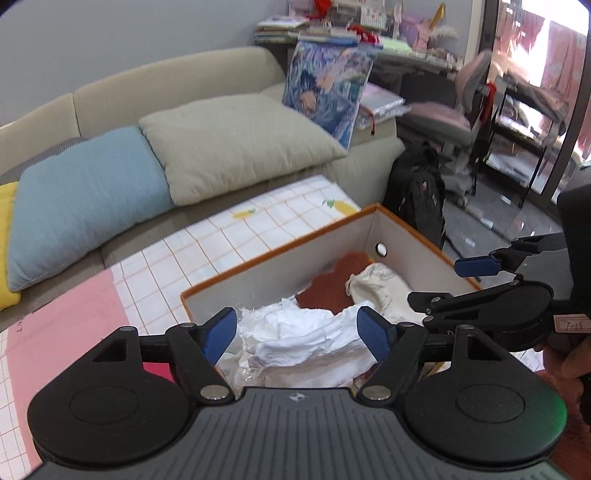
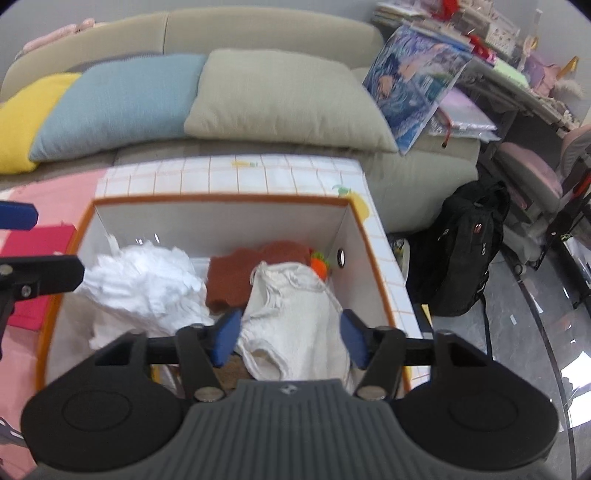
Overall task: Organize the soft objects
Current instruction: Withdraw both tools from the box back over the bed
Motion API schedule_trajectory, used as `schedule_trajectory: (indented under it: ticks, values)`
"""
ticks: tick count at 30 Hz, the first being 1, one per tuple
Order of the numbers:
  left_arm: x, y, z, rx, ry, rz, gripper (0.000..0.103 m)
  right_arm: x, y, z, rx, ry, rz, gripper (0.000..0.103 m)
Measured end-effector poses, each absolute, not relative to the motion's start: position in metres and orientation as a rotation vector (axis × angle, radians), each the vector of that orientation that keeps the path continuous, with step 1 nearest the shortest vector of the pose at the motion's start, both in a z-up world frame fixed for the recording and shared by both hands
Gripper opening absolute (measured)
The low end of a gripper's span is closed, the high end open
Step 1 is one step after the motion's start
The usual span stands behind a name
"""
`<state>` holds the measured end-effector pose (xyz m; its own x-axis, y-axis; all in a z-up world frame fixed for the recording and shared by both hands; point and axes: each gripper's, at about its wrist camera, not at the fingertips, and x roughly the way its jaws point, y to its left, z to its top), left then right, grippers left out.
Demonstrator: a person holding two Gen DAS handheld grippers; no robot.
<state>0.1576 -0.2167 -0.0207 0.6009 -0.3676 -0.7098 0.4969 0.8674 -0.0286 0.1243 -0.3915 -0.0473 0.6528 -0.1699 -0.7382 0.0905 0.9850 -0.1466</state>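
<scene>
An orange-rimmed white box [image 1: 280, 254] [image 2: 218, 199] stands on a checked table. Inside lie a crumpled white cloth [image 1: 299, 339] [image 2: 144, 284], a rust-brown cloth [image 1: 328, 288] [image 2: 236, 273], a cream cloth [image 1: 380, 288] [image 2: 295, 314] and a small orange plush [image 2: 319, 266]. My left gripper [image 1: 297, 334] is open over the white cloth, holding nothing. My right gripper [image 2: 290, 334] is open over the cream cloth, holding nothing; it also shows in the left wrist view [image 1: 443, 282].
A beige sofa [image 2: 258, 29] behind the table carries yellow [image 2: 26, 118], blue [image 2: 114, 99] and beige [image 2: 280, 99] pillows. A red flat item [image 2: 33, 273] lies left of the box. A black backpack [image 2: 465, 251] stands on the floor at right, near a pink chair [image 2: 532, 173].
</scene>
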Motion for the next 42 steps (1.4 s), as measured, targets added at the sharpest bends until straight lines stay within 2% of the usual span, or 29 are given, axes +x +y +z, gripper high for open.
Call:
schedule_trajectory:
  ticks: [5, 17, 27, 38, 40, 42]
  values:
    - [0.137, -0.201, -0.006, 0.181, 0.705, -0.493, 0.087, 0.106, -0.374, -0.032, -0.134, 0.796, -0.174, 0.07]
    - [0.089, -0.14, -0.001, 0.142, 0.606, -0.464, 0.087, 0.052, -0.319, -0.027, 0.017, 0.685, -0.084, 0.07]
    - [0.066, -0.074, -0.034, 0.07, 0.723, -0.367, 0.087, 0.038, -0.254, -0.068, 0.089, 0.789, 0.045, 0.07]
    - [0.049, -0.005, -0.08, 0.013, 0.848, -0.198, 0.084, 0.043, -0.173, -0.091, -0.048, 0.839, 0.232, 0.07]
    - [0.047, 0.009, -0.086, -0.016, 0.862, -0.174, 0.084, 0.044, -0.16, -0.094, -0.085, 0.838, 0.274, 0.068]
    - [0.047, 0.02, -0.091, -0.041, 0.874, -0.152, 0.081, 0.043, -0.145, -0.097, -0.133, 0.833, 0.327, 0.06]
